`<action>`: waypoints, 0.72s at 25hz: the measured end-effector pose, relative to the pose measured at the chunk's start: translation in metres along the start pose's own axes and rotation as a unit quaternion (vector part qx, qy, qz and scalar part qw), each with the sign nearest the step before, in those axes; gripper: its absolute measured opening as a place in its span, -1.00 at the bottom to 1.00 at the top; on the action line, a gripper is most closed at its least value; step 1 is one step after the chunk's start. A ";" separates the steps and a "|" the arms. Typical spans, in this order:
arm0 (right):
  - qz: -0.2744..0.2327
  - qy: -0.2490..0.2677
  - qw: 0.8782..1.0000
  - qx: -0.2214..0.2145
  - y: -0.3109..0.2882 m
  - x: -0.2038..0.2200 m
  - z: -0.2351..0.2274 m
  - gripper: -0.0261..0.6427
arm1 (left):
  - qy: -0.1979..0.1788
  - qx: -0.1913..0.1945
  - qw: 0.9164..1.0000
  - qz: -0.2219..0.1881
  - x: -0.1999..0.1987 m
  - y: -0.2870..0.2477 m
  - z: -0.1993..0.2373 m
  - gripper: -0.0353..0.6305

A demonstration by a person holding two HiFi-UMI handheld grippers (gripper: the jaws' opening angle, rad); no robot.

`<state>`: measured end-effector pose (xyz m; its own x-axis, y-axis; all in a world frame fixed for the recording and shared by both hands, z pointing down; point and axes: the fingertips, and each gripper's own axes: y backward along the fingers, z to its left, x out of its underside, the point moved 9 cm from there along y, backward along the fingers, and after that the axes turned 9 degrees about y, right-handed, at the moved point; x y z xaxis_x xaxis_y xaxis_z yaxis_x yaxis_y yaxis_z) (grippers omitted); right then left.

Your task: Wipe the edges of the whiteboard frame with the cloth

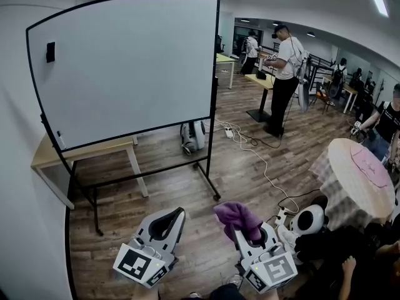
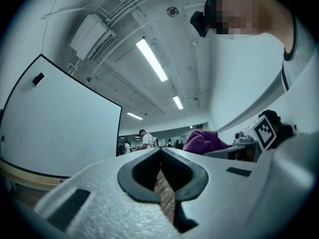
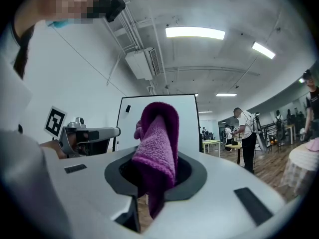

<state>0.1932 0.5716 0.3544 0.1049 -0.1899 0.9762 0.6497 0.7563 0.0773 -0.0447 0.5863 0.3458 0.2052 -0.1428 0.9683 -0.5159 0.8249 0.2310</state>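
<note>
I had the right gripper [image 1: 245, 230] clenched on the purple cloth [image 1: 238, 215], lower centre of head view | left gripper [image 1: 175, 214] jaws closed together, holding nothing, lower left | whiteboard [image 1: 125, 67] upper left, its black frame [image 1: 215, 61] well apart from the cloth | wood floor [image 1: 178, 183] lay between | black square markers on both gripper cubes

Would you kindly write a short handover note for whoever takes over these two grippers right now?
Left gripper: jaws together, holding nothing.
Right gripper: shut on the purple cloth, which sticks up from between the jaws.
Whiteboard: on its stand ahead, by the wall; both grippers are held low, well clear of it.
Done: the cloth is in hand.
Left: bring the cloth to the black frame and wipe along its edges; the cloth is not touching the frame yet.
</note>
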 end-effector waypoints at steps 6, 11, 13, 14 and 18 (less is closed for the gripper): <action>-0.005 -0.007 1.000 0.006 -0.003 -0.001 -0.002 -0.69 | -0.006 -0.001 1.000 -0.005 -0.005 0.000 0.006 -0.84; -0.014 -0.012 1.000 0.003 -0.013 -0.002 -0.021 -0.69 | -0.010 0.000 1.000 -0.006 -0.005 -0.015 0.011 -0.84; -0.021 -0.014 1.000 0.001 -0.020 -0.002 -0.031 -0.69 | -0.013 0.000 1.000 -0.006 -0.004 -0.024 0.013 -0.84; -0.023 -0.013 1.000 0.000 -0.024 -0.002 -0.036 -0.69 | -0.013 -0.001 1.000 -0.006 -0.004 -0.029 0.014 -0.84; -0.026 -0.010 1.000 -0.015 -0.042 0.003 -0.058 -0.69 | -0.022 -0.008 1.000 -0.007 -0.001 -0.056 0.020 -0.84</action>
<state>0.2095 0.5026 0.3425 0.0562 -0.2149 0.9750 0.6763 0.7266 0.1212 -0.0322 0.5293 0.3336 0.1758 -0.1771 0.9684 -0.4991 0.8319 0.2427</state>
